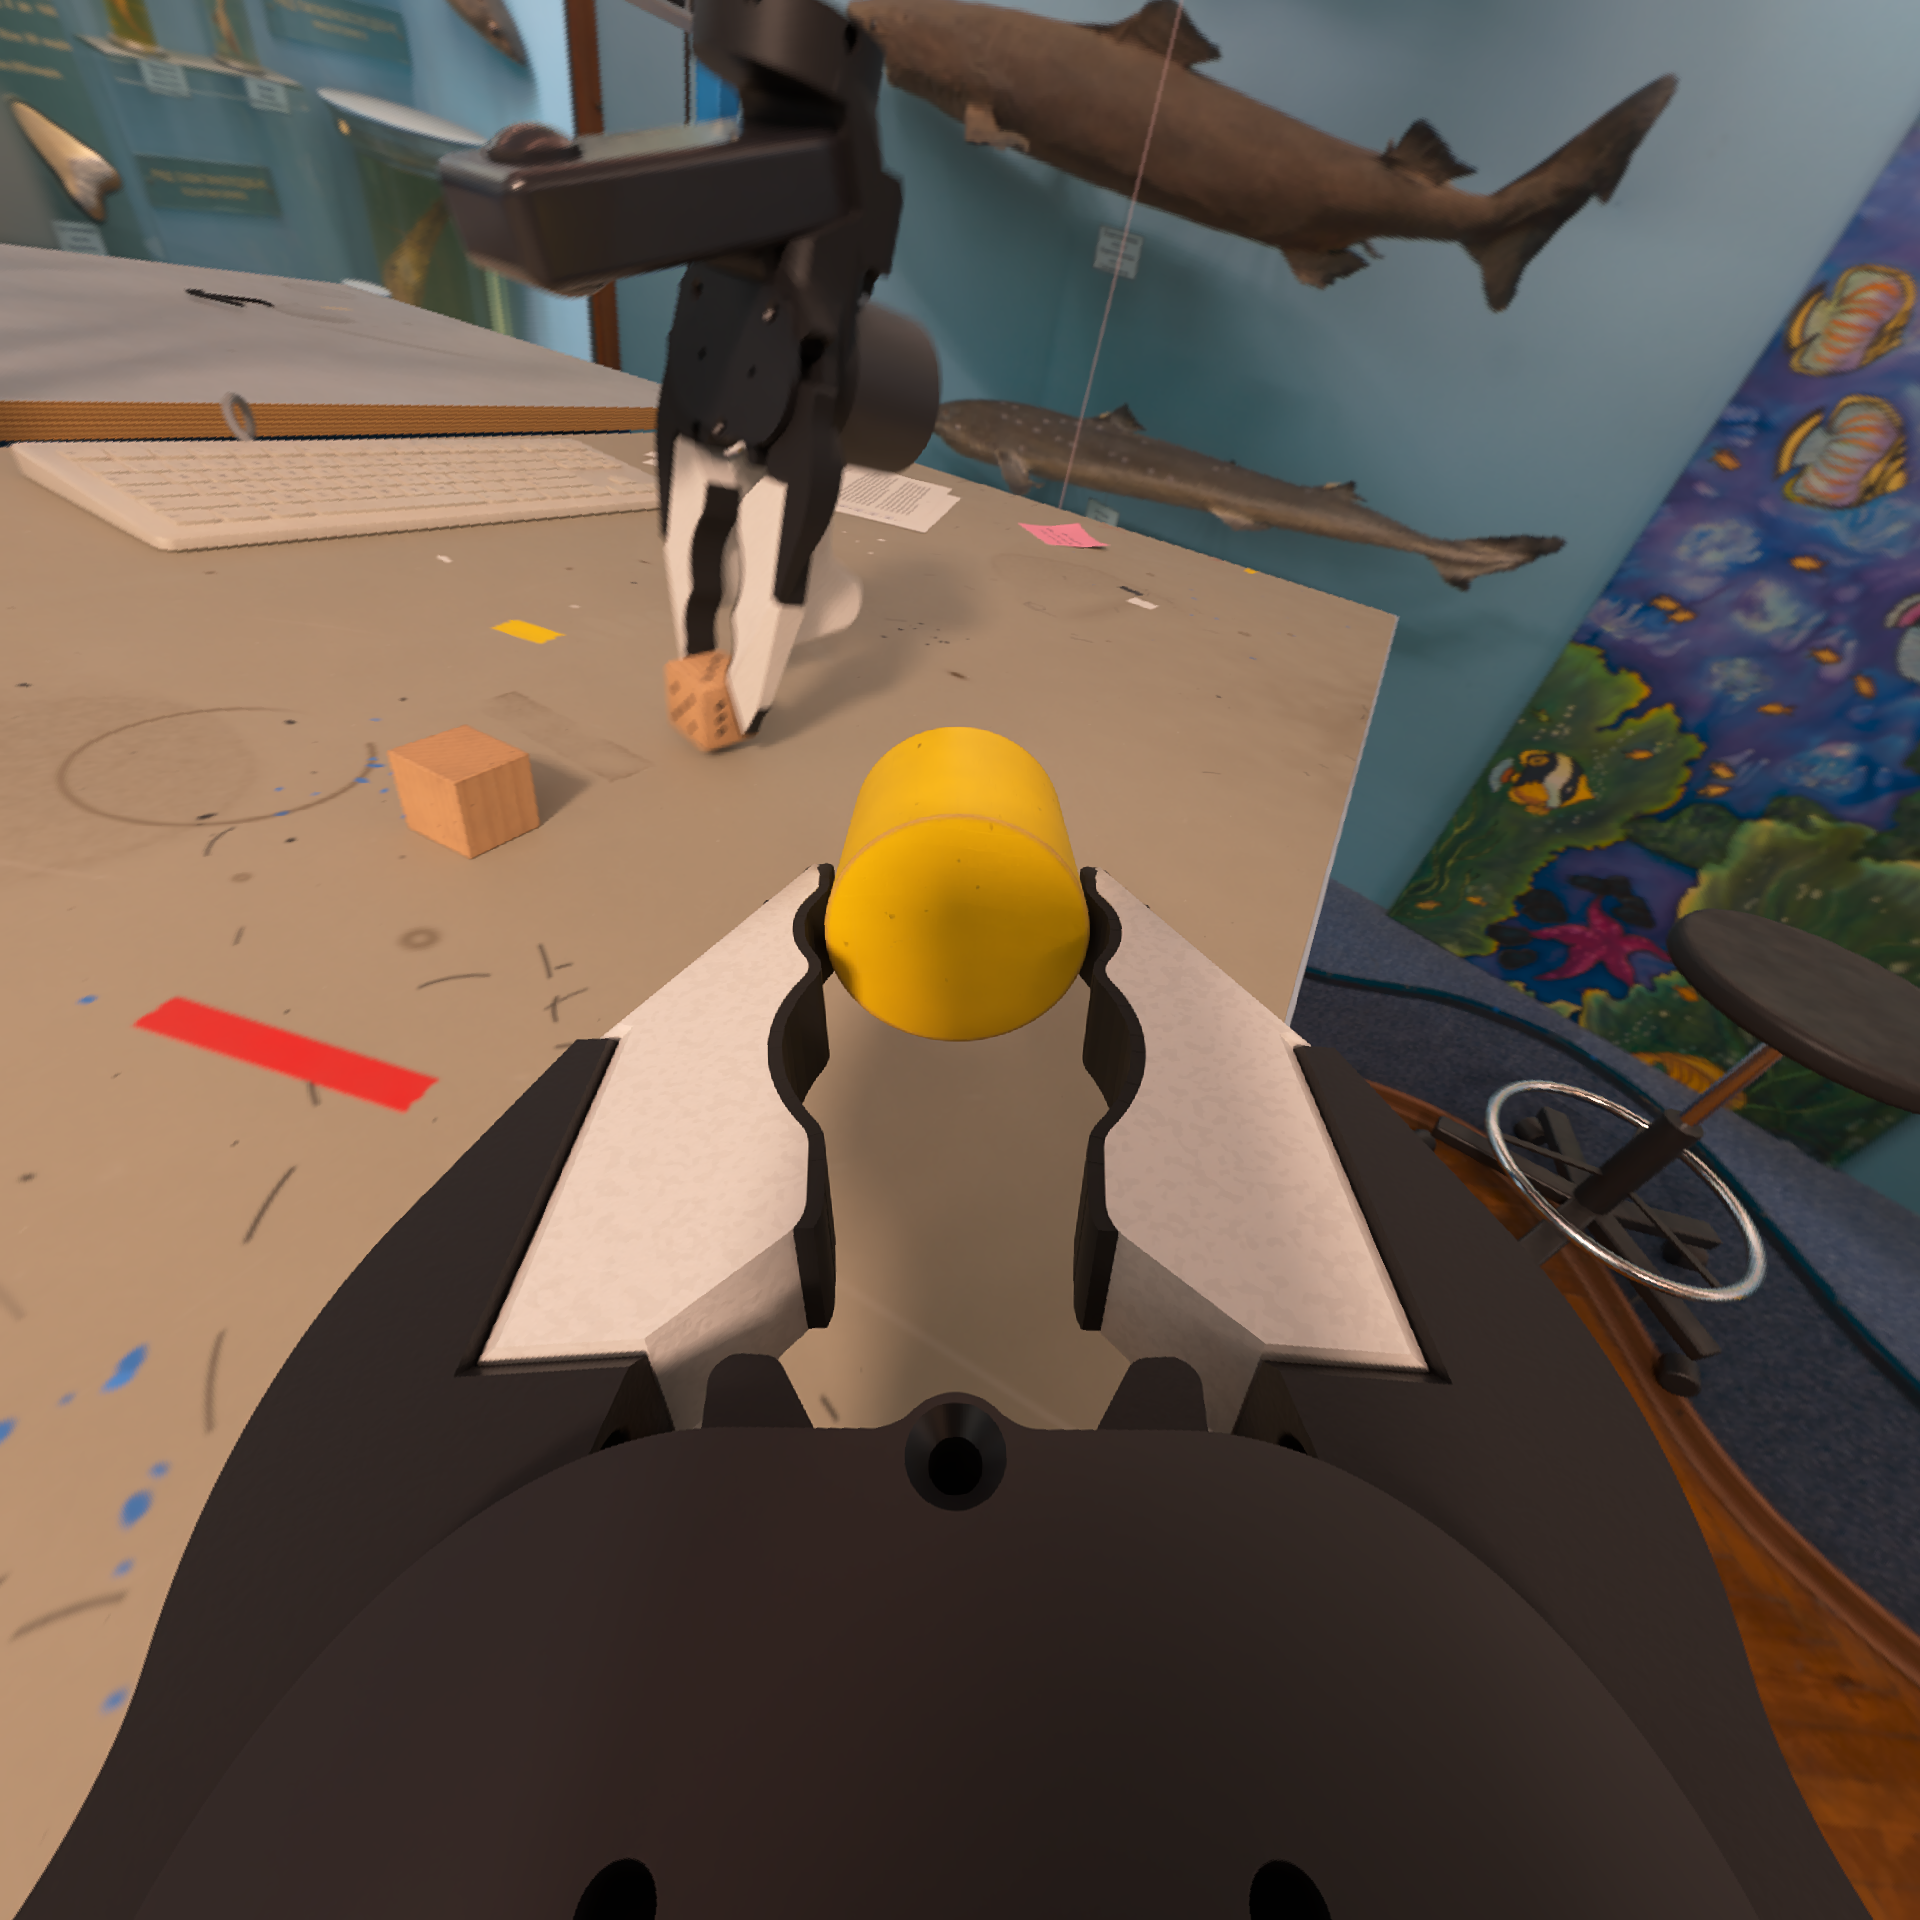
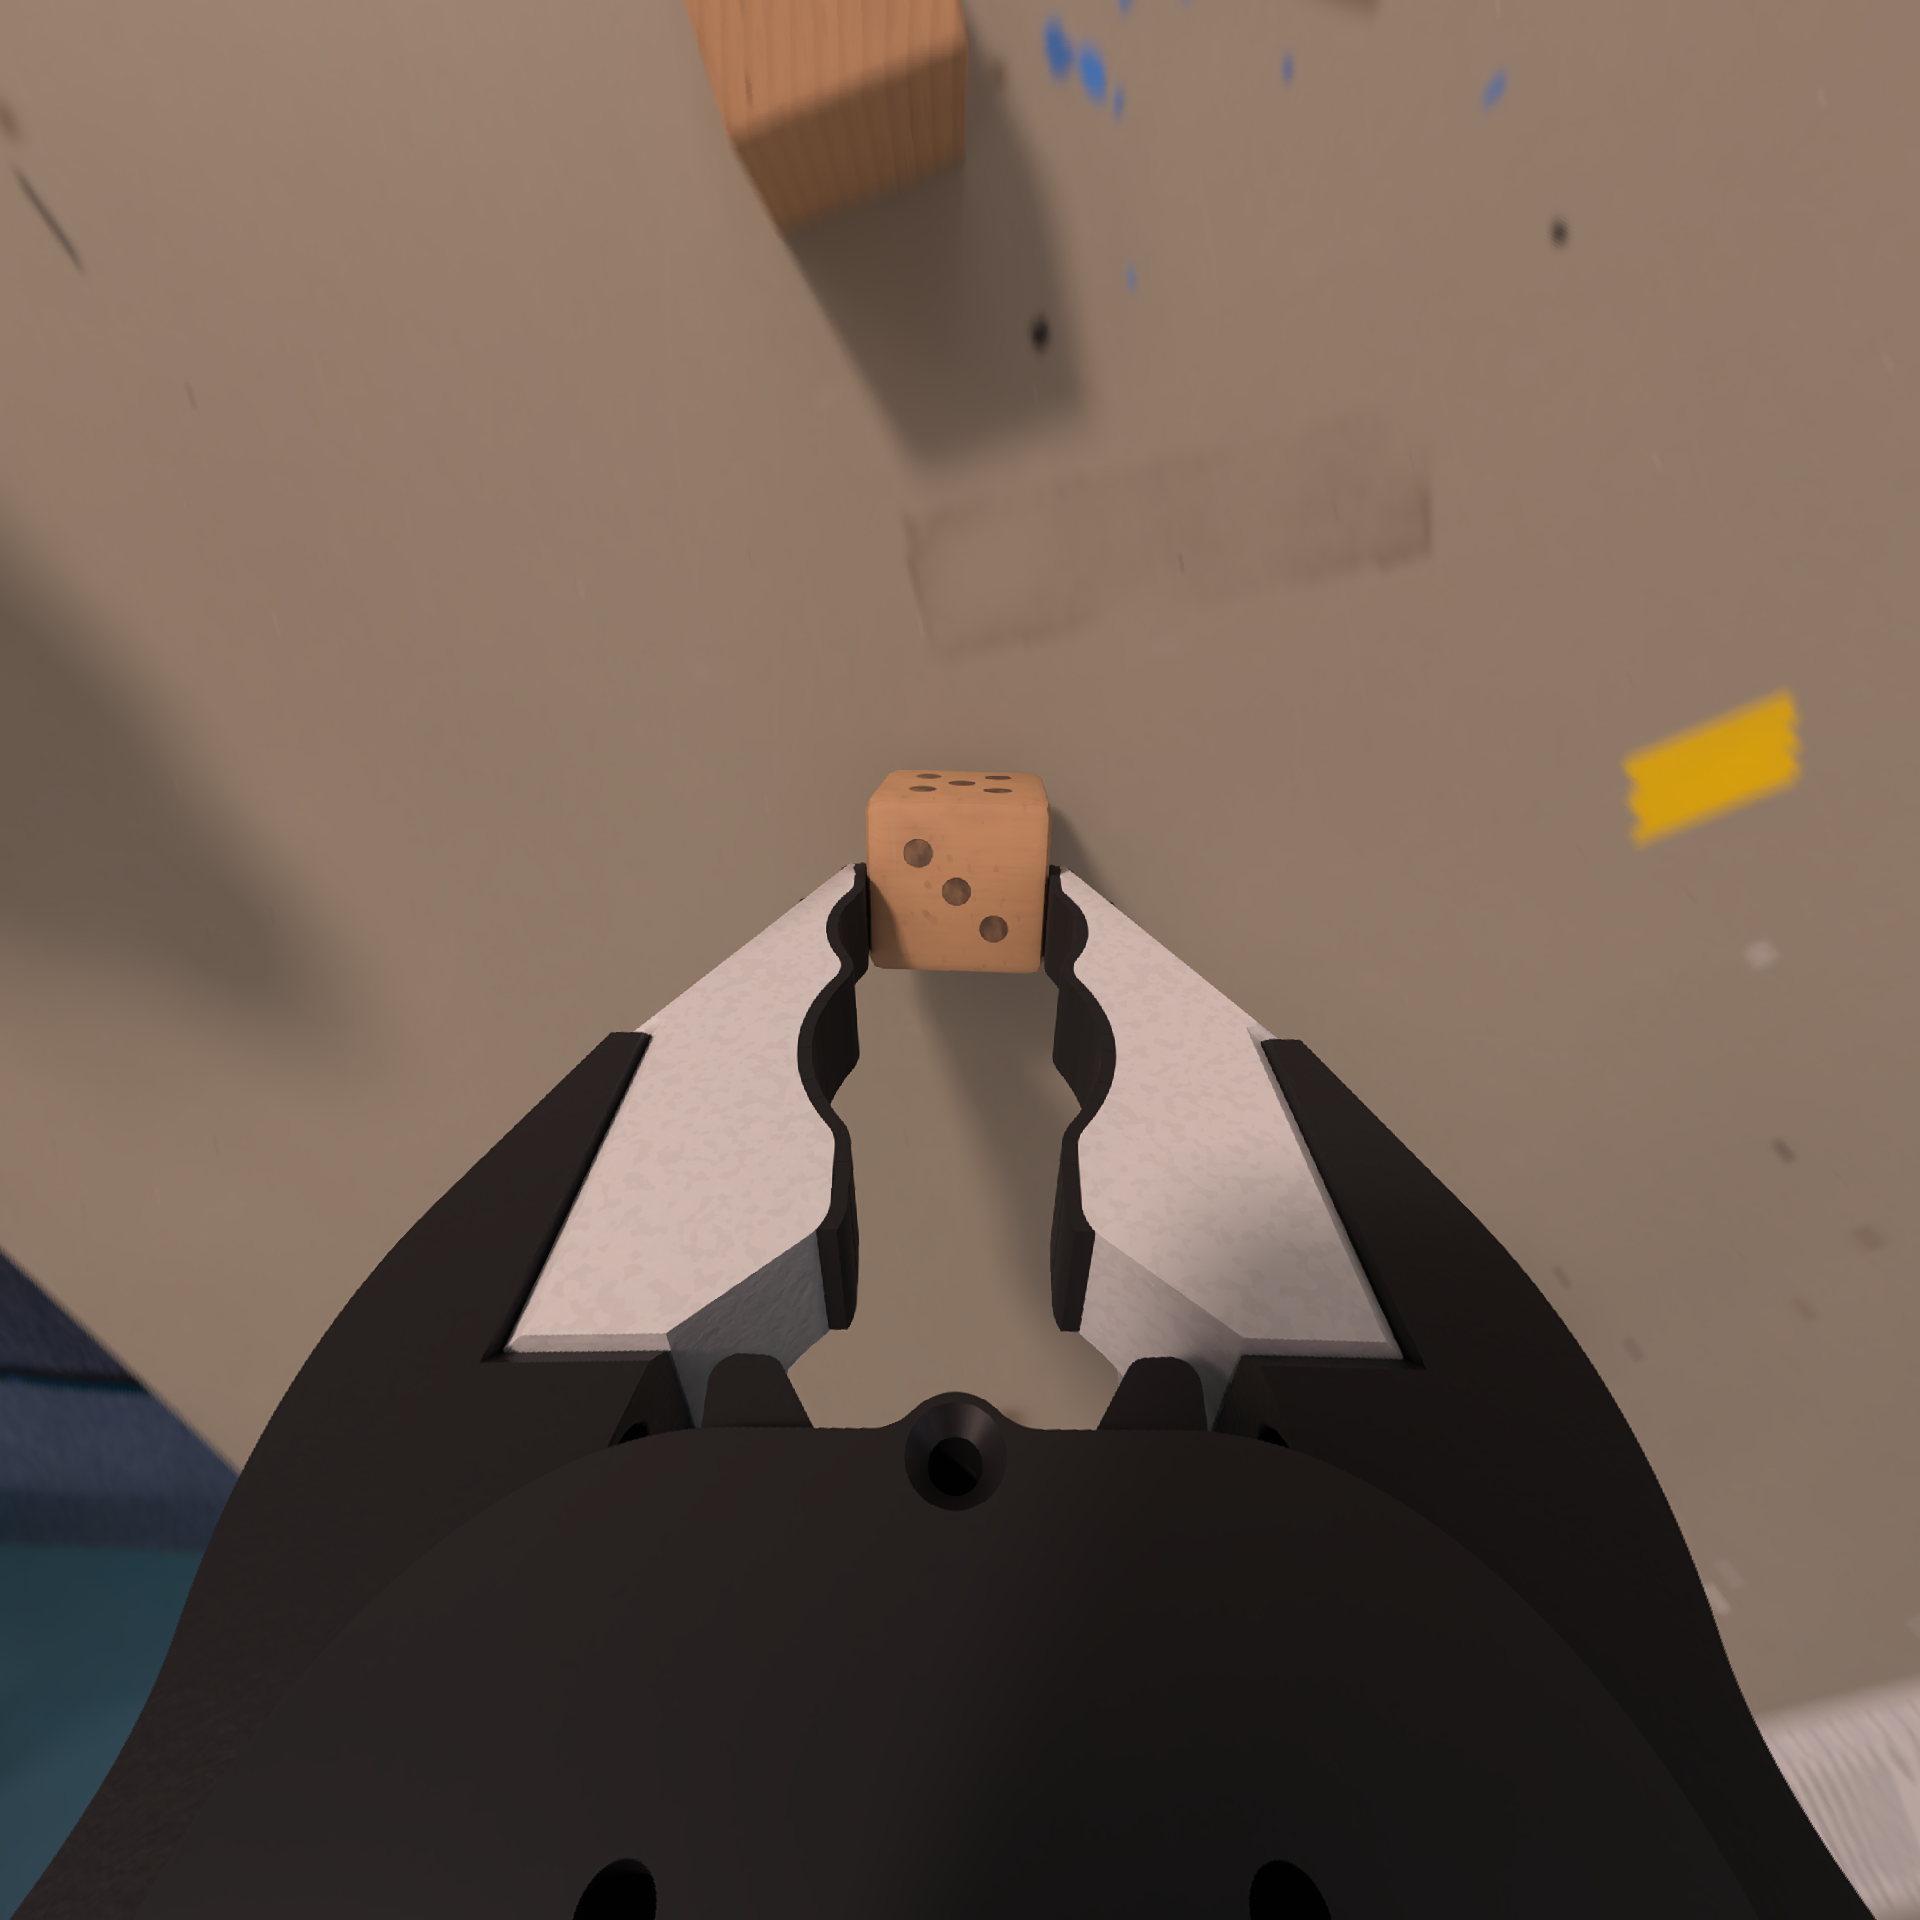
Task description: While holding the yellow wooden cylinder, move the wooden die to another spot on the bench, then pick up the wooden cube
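My left gripper is shut on the yellow wooden cylinder and holds it above the bench near its right edge. My right gripper is shut on the small wooden die, pips showing, its tips pointing down at the bench. In the left wrist view the right gripper reaches down from above with the die tilted at the bench surface. The plain wooden cube sits on the bench to the left of the die; it also shows at the top of the right wrist view.
A white keyboard lies at the back of the bench, with paper sheets and a pink note behind the right gripper. Red tape and yellow tape mark the surface. The bench's right edge drops to a stool.
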